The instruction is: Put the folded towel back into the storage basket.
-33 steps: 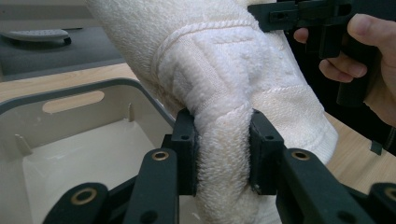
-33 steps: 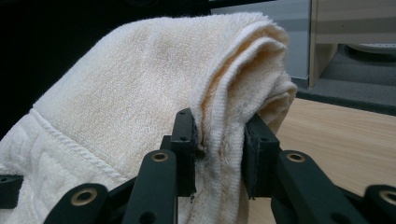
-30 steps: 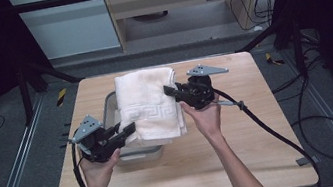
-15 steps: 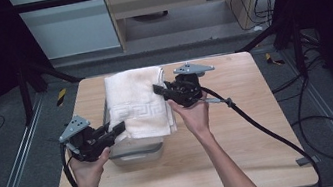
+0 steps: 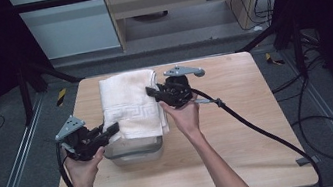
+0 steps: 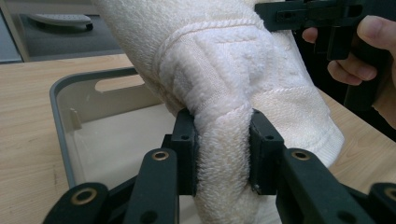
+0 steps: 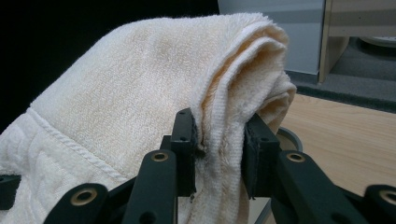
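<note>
A folded cream towel [image 5: 128,104] with a woven border hangs lifted over a grey plastic tub [image 5: 136,153] on the wooden table [image 5: 244,152]. My left gripper [image 5: 112,129] is shut on the towel's near left edge; in the left gripper view the towel [image 6: 224,93] bulges between the pads [image 6: 186,154] above the tub's rim [image 6: 65,135]. My right gripper [image 5: 150,92] is shut on the towel's right edge further back. In the right gripper view the folded layers of the towel [image 7: 140,93] are pinched between its jaws, with the tub's rim [image 7: 286,135] just beyond.
The tub is translucent with a handle cut-out [image 6: 119,83] in its far wall. A thick black cable [image 5: 261,131] trails from the right gripper across the table's right half. Dark frame posts and a shelf unit [image 5: 180,0] stand beyond the far edge.
Both grippers have carried the towel leftward and slightly towards me, so it hangs more over the tub's left side. Both stay shut on it.
</note>
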A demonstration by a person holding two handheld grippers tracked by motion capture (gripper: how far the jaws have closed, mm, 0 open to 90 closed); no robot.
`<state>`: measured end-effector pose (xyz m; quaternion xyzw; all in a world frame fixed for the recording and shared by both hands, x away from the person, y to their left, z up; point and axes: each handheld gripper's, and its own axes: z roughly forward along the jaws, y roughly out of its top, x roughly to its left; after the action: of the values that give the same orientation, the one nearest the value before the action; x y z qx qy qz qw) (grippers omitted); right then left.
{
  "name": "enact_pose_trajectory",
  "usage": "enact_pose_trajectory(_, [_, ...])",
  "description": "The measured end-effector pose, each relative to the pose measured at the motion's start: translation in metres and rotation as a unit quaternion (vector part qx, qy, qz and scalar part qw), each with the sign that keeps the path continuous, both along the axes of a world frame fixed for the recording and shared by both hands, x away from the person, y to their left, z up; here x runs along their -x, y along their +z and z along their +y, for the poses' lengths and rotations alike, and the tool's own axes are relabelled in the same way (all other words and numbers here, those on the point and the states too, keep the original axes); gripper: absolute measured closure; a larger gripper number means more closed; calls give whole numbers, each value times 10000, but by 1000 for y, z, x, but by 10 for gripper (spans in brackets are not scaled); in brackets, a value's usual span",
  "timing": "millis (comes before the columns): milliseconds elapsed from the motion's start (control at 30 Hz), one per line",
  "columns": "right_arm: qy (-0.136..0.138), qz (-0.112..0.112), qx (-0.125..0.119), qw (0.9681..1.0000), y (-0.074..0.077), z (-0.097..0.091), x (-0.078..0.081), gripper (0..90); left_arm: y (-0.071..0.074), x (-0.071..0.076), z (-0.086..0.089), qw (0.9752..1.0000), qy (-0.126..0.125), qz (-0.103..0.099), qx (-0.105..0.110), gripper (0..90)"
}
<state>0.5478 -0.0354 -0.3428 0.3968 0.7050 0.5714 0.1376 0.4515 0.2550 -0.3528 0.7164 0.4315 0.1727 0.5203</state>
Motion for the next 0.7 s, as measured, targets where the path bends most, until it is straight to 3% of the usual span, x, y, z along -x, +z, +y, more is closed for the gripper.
enact_pose_trajectory(367, [-28, 135, 58, 9999, -18, 13, -9, 696, -15, -10, 9, 9998, 82, 161, -128, 676])
enact_pose_trajectory(700, [-97, 179, 255, 9995, -33, 21, -15, 695, -29, -17, 11, 9990, 162, 316, -255, 676])
